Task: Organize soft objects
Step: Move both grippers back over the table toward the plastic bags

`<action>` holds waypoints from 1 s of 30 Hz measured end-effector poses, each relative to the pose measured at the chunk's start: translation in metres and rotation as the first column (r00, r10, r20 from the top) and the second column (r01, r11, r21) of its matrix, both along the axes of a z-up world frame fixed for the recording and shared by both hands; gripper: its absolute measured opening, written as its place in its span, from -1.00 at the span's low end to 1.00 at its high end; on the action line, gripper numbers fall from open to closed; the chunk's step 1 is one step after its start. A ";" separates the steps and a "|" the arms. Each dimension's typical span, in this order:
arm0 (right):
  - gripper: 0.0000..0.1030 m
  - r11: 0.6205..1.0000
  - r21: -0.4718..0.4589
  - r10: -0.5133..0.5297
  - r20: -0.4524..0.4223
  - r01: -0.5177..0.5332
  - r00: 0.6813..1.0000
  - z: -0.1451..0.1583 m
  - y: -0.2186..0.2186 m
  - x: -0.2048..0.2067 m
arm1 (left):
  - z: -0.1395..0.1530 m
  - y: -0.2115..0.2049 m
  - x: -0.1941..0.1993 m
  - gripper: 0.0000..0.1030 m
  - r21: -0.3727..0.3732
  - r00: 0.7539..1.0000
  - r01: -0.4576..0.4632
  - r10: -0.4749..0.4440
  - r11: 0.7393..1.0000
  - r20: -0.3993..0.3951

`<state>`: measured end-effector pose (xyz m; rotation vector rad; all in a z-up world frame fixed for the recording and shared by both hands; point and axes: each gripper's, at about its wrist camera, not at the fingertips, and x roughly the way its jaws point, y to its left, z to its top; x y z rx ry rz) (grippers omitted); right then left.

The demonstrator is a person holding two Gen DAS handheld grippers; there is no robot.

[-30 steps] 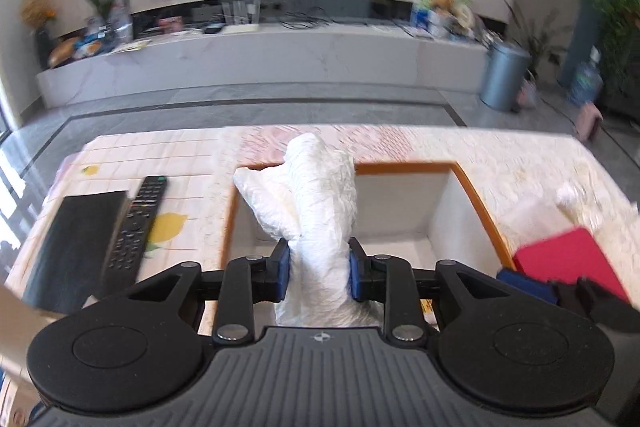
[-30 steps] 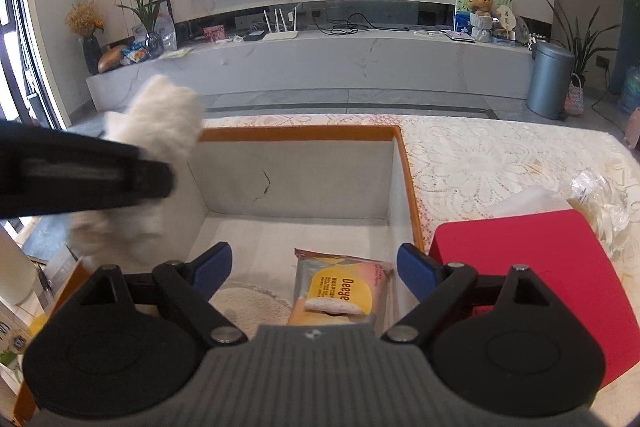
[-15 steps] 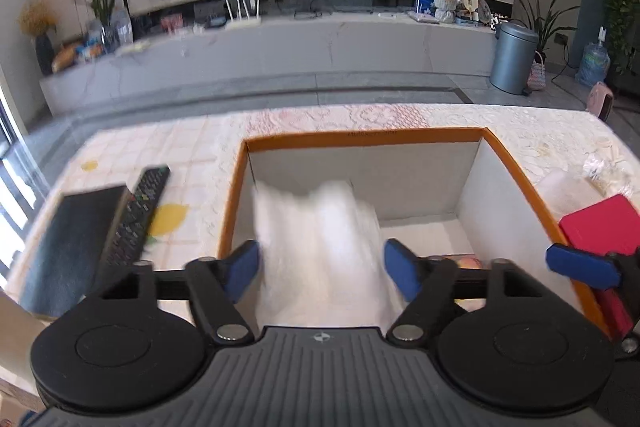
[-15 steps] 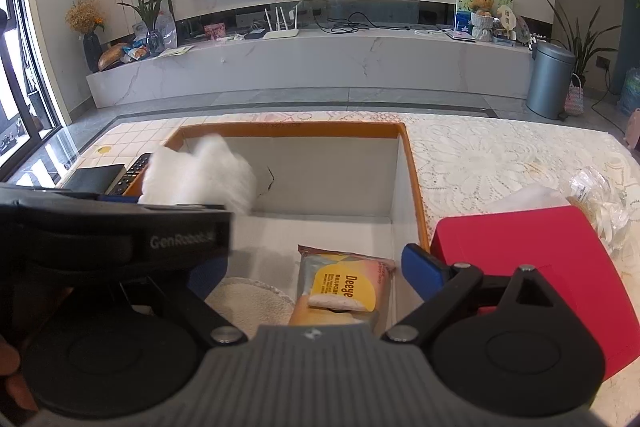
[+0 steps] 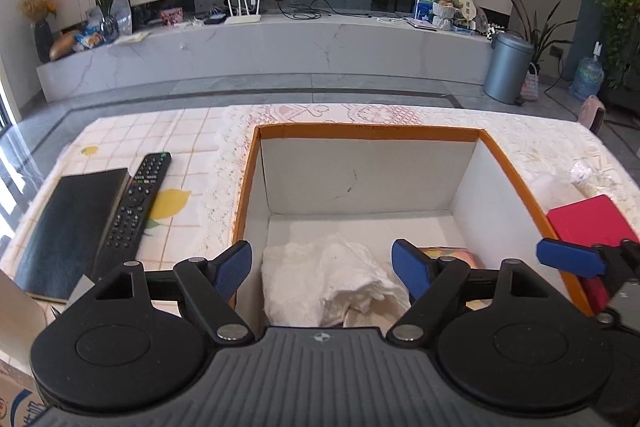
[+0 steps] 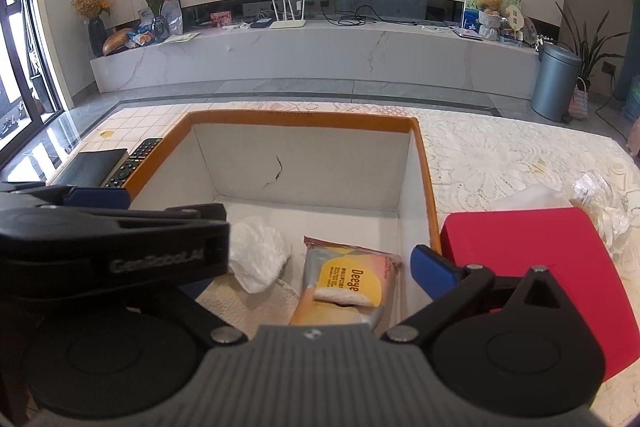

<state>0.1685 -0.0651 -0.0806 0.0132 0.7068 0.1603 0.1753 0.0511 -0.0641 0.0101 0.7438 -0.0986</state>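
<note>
A crumpled white cloth (image 5: 328,275) lies on the floor of the orange-rimmed white box (image 5: 368,131), at its near left; it also shows in the right wrist view (image 6: 260,253). My left gripper (image 5: 322,265) is open and empty just above the cloth. My right gripper (image 6: 320,267) is open and empty over the box's near right side; its left finger is hidden behind the left gripper. A yellow snack packet (image 6: 348,279) and a cream towel (image 6: 256,303) lie in the box (image 6: 424,163).
A red box (image 6: 536,267) stands right of the white box, with a crinkled clear plastic bag (image 6: 600,195) and white tissue behind it. A TV remote (image 5: 138,199) and a black book (image 5: 72,223) lie on the left. The table has a lace cloth (image 6: 500,155).
The left gripper opened and let go of the white cloth, which dropped from above the rim to the box floor. The right gripper stayed open and nearly still.
</note>
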 end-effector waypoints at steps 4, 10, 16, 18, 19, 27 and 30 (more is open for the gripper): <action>0.95 1.000 0.009 -0.005 0.004 0.005 1.000 0.000 0.000 -0.002 | 0.003 0.002 -0.006 0.81 -0.014 1.000 0.006 -0.006 1.000 0.009; 0.95 1.000 -0.018 0.002 0.020 -0.002 1.000 -0.002 0.003 -0.009 | 0.010 0.002 -0.013 0.81 -0.022 1.000 0.010 -0.009 1.000 0.015; 0.95 0.989 -0.146 0.031 0.045 -0.024 0.998 -0.004 0.021 -0.020 | 0.020 0.005 -0.020 0.81 -0.033 0.999 0.001 0.000 0.999 0.045; 0.95 0.992 -0.124 0.031 0.053 -0.025 0.998 0.001 0.019 -0.023 | 0.023 0.005 -0.022 0.81 -0.044 0.999 -0.004 0.006 0.999 0.047; 0.95 0.992 -0.121 0.035 0.051 -0.028 0.998 0.004 0.019 -0.025 | 0.024 0.006 -0.023 0.81 -0.057 0.999 -0.011 0.013 0.998 0.045; 0.95 0.992 -0.128 0.031 0.086 -0.020 0.996 0.034 0.009 -0.048 | 0.052 -0.002 -0.034 0.81 -0.142 0.996 0.010 0.002 0.990 0.085; 0.95 0.995 -0.102 0.011 0.092 -0.001 0.996 0.047 -0.004 -0.057 | 0.074 -0.014 -0.042 0.82 -0.136 0.990 0.032 -0.013 0.990 0.138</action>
